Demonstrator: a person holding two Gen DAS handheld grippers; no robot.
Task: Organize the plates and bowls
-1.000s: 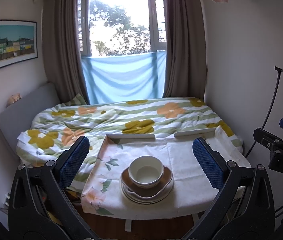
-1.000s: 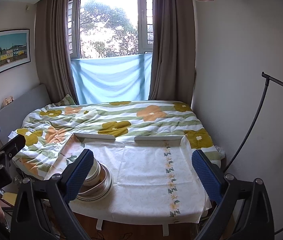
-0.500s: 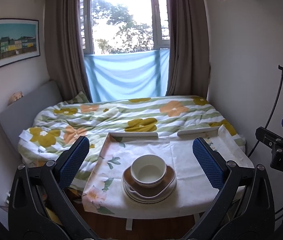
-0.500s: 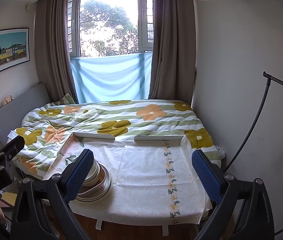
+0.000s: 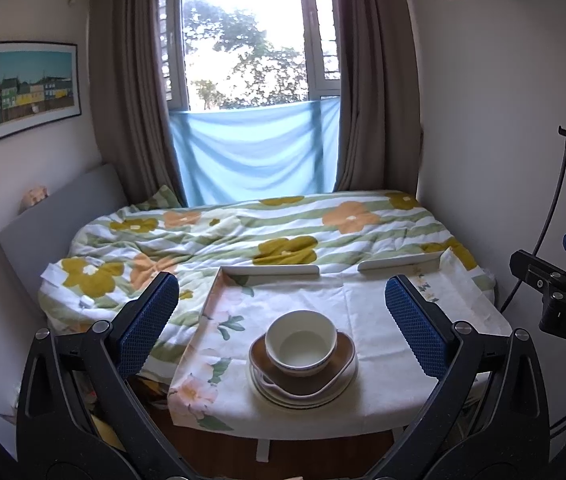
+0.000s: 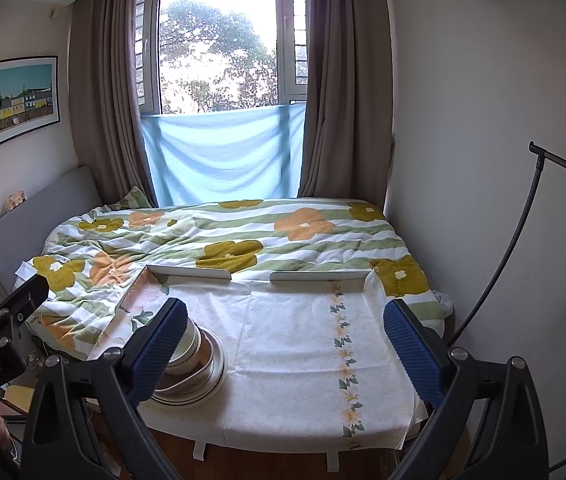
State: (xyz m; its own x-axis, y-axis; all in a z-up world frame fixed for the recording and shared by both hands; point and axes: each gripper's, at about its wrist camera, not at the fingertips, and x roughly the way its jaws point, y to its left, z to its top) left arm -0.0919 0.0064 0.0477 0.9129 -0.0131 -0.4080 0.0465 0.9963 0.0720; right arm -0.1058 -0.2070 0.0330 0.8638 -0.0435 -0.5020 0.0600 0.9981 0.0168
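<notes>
A small table (image 5: pixel 383 392) covered with a white flowered cloth (image 6: pixel 295 360) stands at the foot of a bed (image 5: pixel 267 232) with a green-striped, flower-print quilt. On the table's near left part sits a stack of plates (image 5: pixel 303 390) with a brown dish and a white bowl (image 5: pixel 301 340) on top. The left gripper (image 5: pixel 283 316) hangs above the floor in front of the stack, jaws spread wide and empty. The right gripper (image 6: pixel 285 338) faces the bare right half of the cloth, likewise wide apart and empty. Behind the bed, brown curtains (image 6: pixel 343 100) frame a bright window (image 5: pixel 243 36) with a blue sheet (image 5: pixel 255 156) across its lower part; a framed picture (image 5: pixel 33 88) hangs on the left wall.
</notes>
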